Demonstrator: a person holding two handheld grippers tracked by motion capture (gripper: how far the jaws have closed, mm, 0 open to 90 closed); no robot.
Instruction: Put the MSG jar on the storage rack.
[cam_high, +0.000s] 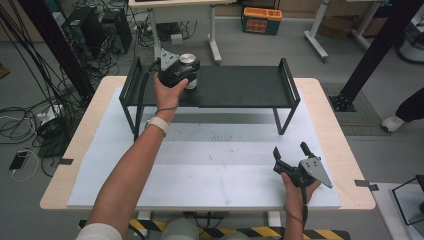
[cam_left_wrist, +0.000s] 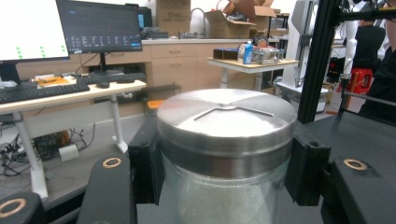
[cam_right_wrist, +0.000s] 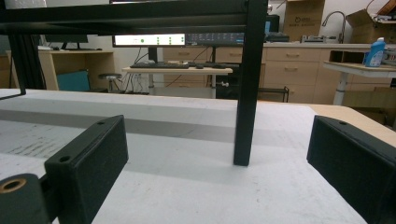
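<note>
**Jar held at the shelf's left end**

White matting covers a pale wooden table (cam_high: 345, 165), with a black metal shelf (cam_high: 240, 87) standing across its far half. On the shelf's left end, the left gripper (cam_high: 175, 75) has its jaws closed against both sides of a glass jar (cam_left_wrist: 219, 196), just under its brushed metal lid (cam_left_wrist: 226, 121); the pads (cam_left_wrist: 144, 168) press the glass with no gap showing. Whether the jar is being set down or picked up cannot be told. Either way, the step looks best done by keeping the jar upright and the grip level below the lid rim, moving slowly so the smooth glass does not slip. The jar sits squarely between the jaws, close to the camera, over the shelf top.

Near the table's front right, the right gripper (cam_high: 292, 160) is spread wide and holds nothing, resting low over the mat, facing a shelf leg (cam_right_wrist: 247, 93) well apart from the jar.
</note>
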